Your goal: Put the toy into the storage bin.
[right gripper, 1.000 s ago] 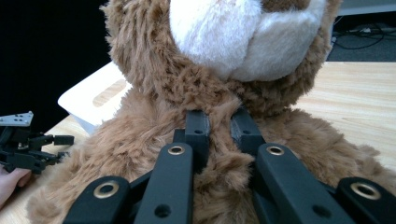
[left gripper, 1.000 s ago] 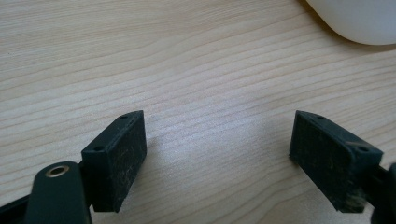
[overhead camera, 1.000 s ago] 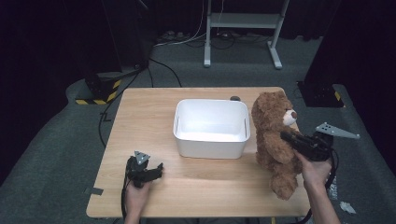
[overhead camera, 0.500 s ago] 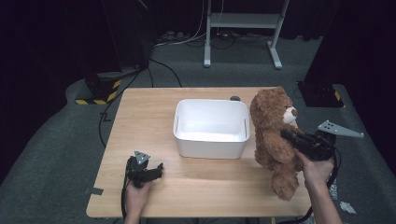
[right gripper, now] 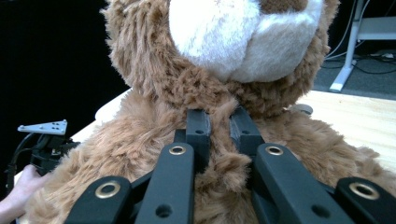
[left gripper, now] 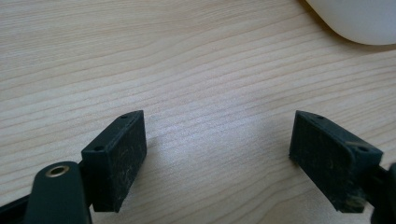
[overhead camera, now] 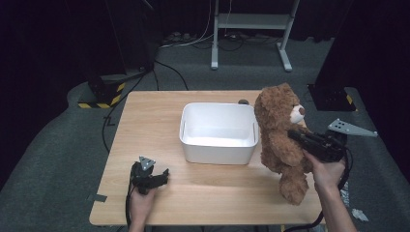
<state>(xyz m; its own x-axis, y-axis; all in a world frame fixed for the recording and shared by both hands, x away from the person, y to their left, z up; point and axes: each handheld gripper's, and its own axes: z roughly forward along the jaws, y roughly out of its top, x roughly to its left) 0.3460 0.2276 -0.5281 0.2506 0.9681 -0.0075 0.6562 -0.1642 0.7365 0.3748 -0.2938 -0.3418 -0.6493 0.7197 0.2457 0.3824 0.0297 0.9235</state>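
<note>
My right tongs (right gripper: 219, 126) are pinching the teddy bear (overhead camera: 283, 140) at its chest, lifting it beside the white bin (overhead camera: 218, 131), not yet inside; my left tongs (left gripper: 217, 158) are resting released on the surface (overhead camera: 145, 116).

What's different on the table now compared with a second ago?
The right gripper, shut on the brown plush teddy bear at its chest just below the muzzle, has lifted the bear a little higher and brought its head slightly nearer the white rectangular plastic bin. No new grasp or release. The bin and the open left gripper, resting on the wooden table, have not moved.
</note>
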